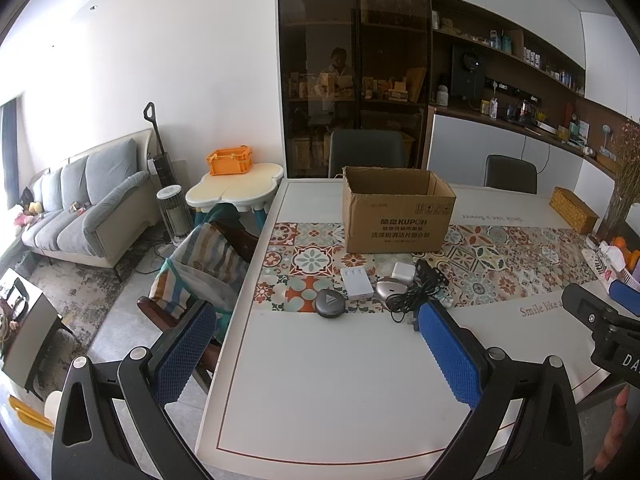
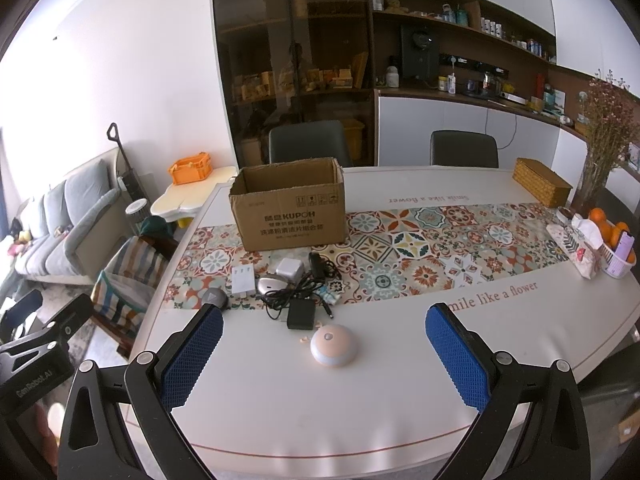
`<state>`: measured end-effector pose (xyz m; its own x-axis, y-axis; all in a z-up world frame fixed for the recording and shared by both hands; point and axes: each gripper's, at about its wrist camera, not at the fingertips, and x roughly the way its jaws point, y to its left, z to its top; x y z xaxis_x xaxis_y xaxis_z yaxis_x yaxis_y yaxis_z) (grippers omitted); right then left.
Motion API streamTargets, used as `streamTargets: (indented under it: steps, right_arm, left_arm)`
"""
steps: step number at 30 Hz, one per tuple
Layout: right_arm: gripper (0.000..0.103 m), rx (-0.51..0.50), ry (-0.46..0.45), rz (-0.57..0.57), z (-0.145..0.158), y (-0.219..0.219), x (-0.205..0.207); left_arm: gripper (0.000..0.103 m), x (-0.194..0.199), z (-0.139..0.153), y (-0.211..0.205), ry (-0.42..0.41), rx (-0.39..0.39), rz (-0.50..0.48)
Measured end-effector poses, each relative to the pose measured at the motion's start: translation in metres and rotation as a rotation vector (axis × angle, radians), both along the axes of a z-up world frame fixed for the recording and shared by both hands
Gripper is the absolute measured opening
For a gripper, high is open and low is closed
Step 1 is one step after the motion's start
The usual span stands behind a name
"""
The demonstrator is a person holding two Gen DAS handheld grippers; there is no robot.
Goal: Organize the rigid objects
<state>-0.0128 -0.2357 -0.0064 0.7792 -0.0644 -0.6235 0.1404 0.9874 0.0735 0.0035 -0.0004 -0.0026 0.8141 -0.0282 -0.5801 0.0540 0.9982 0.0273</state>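
Note:
An open cardboard box stands on the patterned runner of the white table. In front of it lies a cluster: a white power strip, a white charger, a silver mouse-like device, a dark round disc, tangled black cables and a black adapter. A round pink-white puck sits nearest. My left gripper and right gripper both hover open and hold nothing, short of the cluster.
A woven box, a vase of dried flowers and a basket with oranges occupy the table's right end. Two dark chairs stand behind. A striped-cushion chair, a small cream table with an orange crate and a sofa lie left.

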Motion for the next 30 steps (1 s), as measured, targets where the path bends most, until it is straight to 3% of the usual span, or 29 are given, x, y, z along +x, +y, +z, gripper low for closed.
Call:
streamTargets:
  steps: [19, 30]
  right_arm:
    - [0.102, -0.001, 0.021, 0.007, -0.012, 0.012, 0.010]
    - [0.102, 0.048, 0.138, 0.012, -0.040, 0.009, 0.031]
  left_arm:
    - [0.103, 0.006, -0.009, -0.009, 0.018, 0.004, -0.006]
    - [0.103, 0.036, -0.049, -0.008, 0.137, -0.009, -0.050]
